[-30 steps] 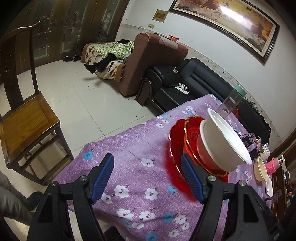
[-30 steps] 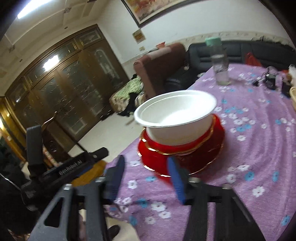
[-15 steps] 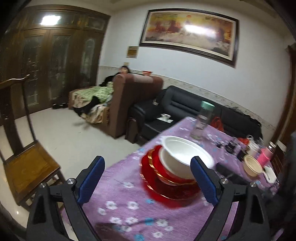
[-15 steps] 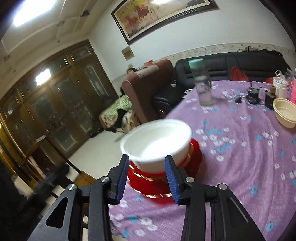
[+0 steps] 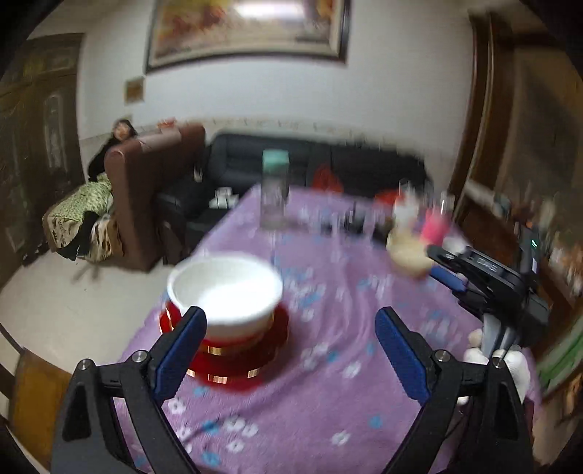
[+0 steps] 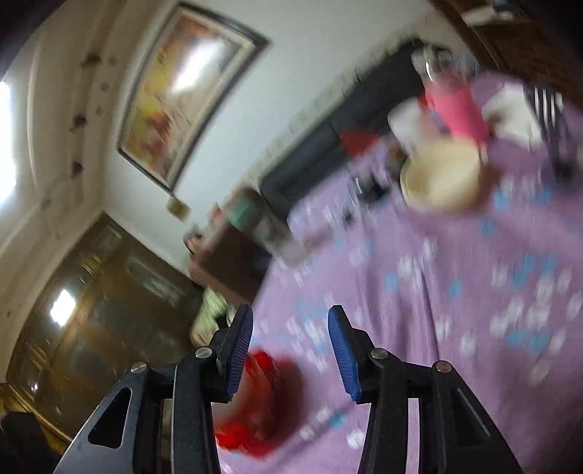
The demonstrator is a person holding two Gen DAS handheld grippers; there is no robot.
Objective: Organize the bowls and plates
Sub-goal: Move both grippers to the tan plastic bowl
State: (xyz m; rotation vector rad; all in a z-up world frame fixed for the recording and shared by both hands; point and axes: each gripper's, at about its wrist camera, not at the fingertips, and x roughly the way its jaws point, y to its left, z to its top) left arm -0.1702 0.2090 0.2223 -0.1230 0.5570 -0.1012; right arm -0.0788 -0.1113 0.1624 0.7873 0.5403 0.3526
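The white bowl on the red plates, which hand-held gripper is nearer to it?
Probably left: the left hand-held gripper has one finger overlapping the white bowl; the right hand-held gripper hangs across the table, near the beige bowl.

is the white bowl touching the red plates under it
Touching. The left wrist view shows the white bowl sitting directly on the red plates, with no gap at its base.

White wall (image 5: 393,91) with framed painting (image 5: 247,29) at upper centre; small plaque (image 5: 134,90) to its left. Dark wooden cabinet (image 5: 32,127) at left edge. Brown armchair (image 5: 145,197) at centre left, black sofa (image 5: 328,164) beside it. Pale tiled floor (image 5: 73,302) at lower left.
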